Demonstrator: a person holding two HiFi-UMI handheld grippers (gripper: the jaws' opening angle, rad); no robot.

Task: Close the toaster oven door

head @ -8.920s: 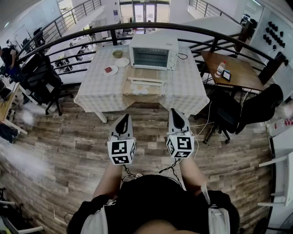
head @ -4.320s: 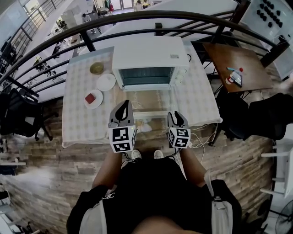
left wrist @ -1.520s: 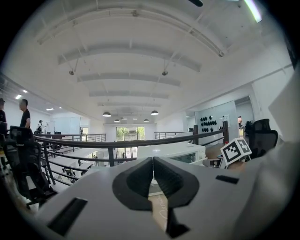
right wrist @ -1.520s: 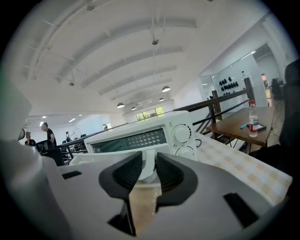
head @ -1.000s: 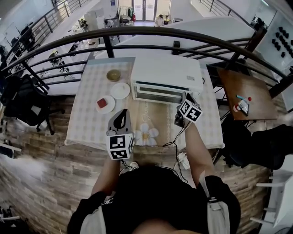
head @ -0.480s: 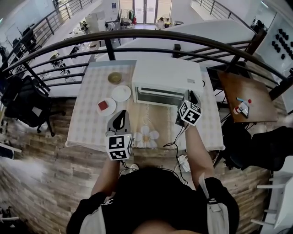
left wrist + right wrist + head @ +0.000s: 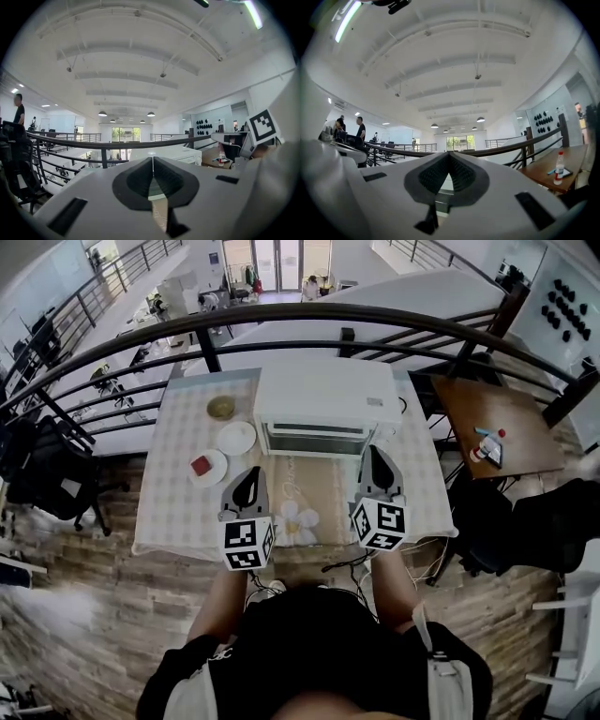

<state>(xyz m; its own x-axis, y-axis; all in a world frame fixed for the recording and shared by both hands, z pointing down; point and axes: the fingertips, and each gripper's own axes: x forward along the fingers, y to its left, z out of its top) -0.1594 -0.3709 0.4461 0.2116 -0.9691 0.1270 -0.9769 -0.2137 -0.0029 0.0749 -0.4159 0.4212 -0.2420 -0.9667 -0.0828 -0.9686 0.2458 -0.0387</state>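
2 pairs of jaws meet tip to tip with nothing between them: the left gripper point(image 7: 152, 159) is closed and empty, and the right gripper point(image 7: 449, 154) has just been closing its jaws, now together on nothing. In the head view they hover side by side over the near half of the checked tablecloth point(image 7: 178, 507), pointing toward 12 o'clock, with a flower-printed mat point(image 7: 298, 518) between them. At 12 o'clock of them stands the white toaster oven point(image 7: 323, 390), its door point(image 7: 314, 439) shut upright, clear of each gripper. At 10 o'clock of the left gripper lie a plate with a red item point(image 7: 207, 467), a bare white plate point(image 7: 236, 438) and a small bowl point(image 7: 221, 408).
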